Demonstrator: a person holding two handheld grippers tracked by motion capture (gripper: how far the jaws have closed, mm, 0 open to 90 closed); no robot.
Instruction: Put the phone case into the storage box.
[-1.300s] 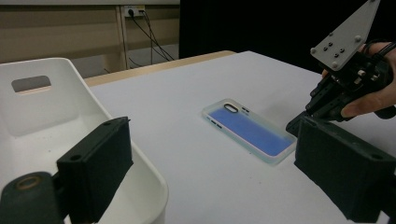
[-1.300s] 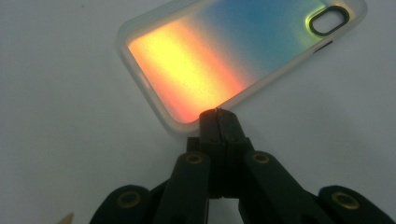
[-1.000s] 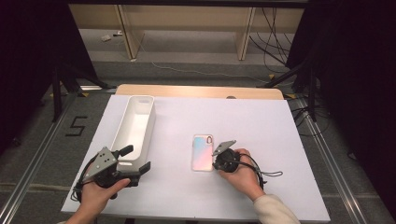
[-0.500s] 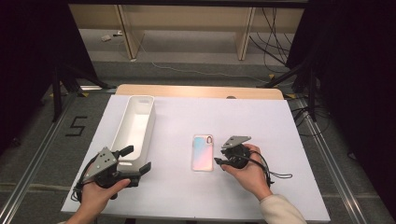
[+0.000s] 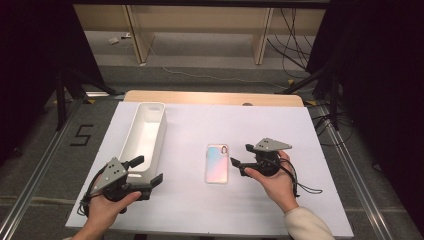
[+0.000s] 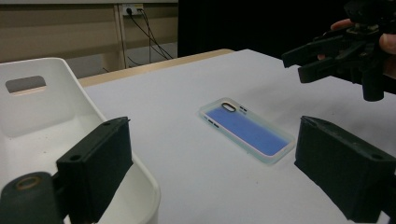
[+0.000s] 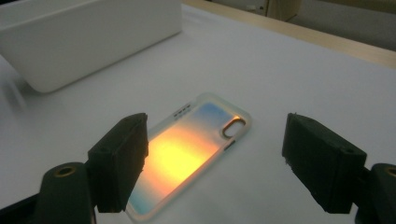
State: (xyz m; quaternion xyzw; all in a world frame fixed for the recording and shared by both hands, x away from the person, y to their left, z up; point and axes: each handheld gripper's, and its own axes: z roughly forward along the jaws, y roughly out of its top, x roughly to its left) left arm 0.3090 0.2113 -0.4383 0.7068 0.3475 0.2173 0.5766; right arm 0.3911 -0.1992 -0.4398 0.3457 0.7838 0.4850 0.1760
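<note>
A pale iridescent phone case (image 5: 218, 163) lies flat on the white table top (image 5: 280, 125), camera hole at its far end. My right gripper (image 5: 240, 155) hovers just right of the case and points left at it. Its jaws have just been opening and now stand wide, with nothing between them. The right gripper view has the case (image 7: 187, 154) on the table below and ahead of the spread gripper (image 7: 217, 140). My left gripper (image 5: 146, 170) rests open at the near end of a white bin (image 5: 146, 135). Its own view looks past the gripper (image 6: 212, 154) at the case (image 6: 245, 130).
The long white bin (image 6: 42, 116) stands left of the case with a handle slot in its far wall and nothing visible inside it. The right gripper (image 6: 327, 56) shows far off in the left gripper view. Bare white surface lies beyond the case.
My right gripper has drawn back to the right from the case's edge, risen a little, and its jaws have gone from shut to wide. The left gripper has stayed still.
</note>
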